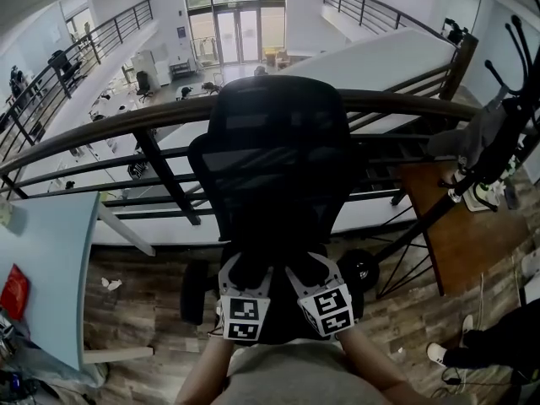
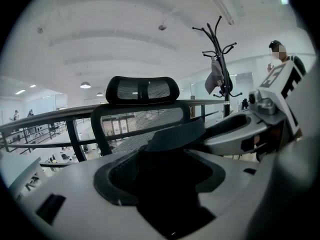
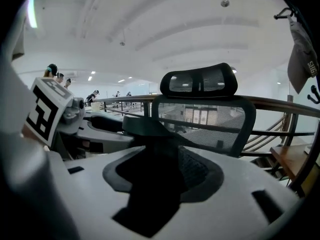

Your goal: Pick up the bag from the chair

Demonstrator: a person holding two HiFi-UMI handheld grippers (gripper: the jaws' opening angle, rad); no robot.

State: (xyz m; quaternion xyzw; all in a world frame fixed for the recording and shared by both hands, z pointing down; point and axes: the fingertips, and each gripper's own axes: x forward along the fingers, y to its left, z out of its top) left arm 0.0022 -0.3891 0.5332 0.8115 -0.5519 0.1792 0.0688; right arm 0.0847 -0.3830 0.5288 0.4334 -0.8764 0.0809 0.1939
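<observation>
The black bag lies at the 6 o'clock edge of the chair. The left gripper and right gripper, jaws half apart, both clamp it. It seems best to lift both evenly.

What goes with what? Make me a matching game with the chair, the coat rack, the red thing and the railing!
Things:
1. office chair
2. coat rack
3. red thing
4. railing

Places and looks:
A. lying on the pale blue table at the left
B. standing at the right, with a grey thing hanging on it
C. straight ahead, black, with a mesh back
D. a dark bar curving behind the chair

Right pairs: 1-C, 2-B, 3-A, 4-D
</observation>
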